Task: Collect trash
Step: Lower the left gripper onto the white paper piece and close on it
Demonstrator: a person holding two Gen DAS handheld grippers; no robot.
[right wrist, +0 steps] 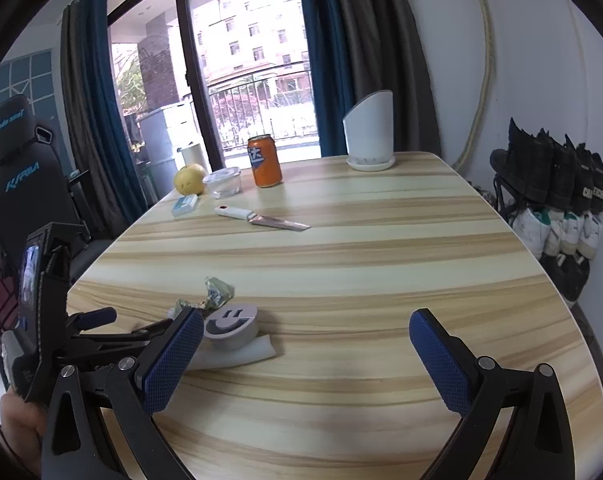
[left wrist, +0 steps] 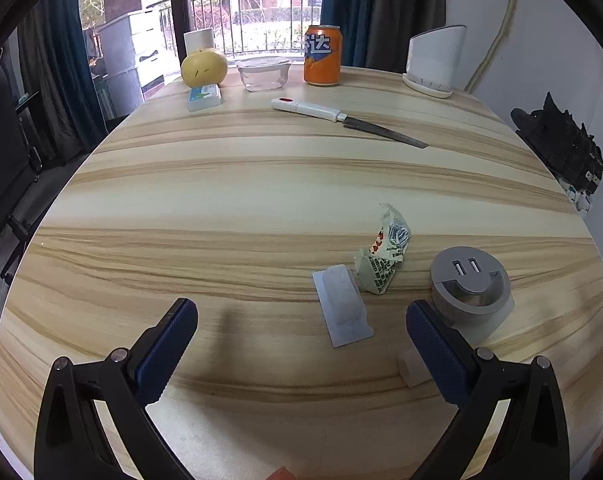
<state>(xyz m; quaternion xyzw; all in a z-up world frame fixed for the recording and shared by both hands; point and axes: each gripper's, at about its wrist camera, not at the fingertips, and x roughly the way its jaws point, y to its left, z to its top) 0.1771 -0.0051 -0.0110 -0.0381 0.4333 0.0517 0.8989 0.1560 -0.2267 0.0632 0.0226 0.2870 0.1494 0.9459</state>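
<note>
A crumpled snack wrapper [left wrist: 383, 254] lies on the wooden table [left wrist: 229, 200], right of centre. A flat white plastic packet [left wrist: 341, 304] touches its near end. My left gripper [left wrist: 301, 334] is open just above the table, with the packet between and slightly beyond its fingers. In the right wrist view the wrapper [right wrist: 215, 296] shows past my left fingertip, partly hidden. My right gripper [right wrist: 307, 336] is open over bare table, holding nothing. The other hand-held gripper body [right wrist: 45, 316] stands at the left of that view.
A grey round USB socket [left wrist: 469, 284] on a white foam piece sits beside my right finger. At the far side lie a white-handled knife [left wrist: 341, 118], an orange soda can [left wrist: 322, 56], a glass container [left wrist: 263, 74], a yellow fruit [left wrist: 204, 66] and a white holder [left wrist: 435, 62]. Shoes [right wrist: 557, 192] line the wall.
</note>
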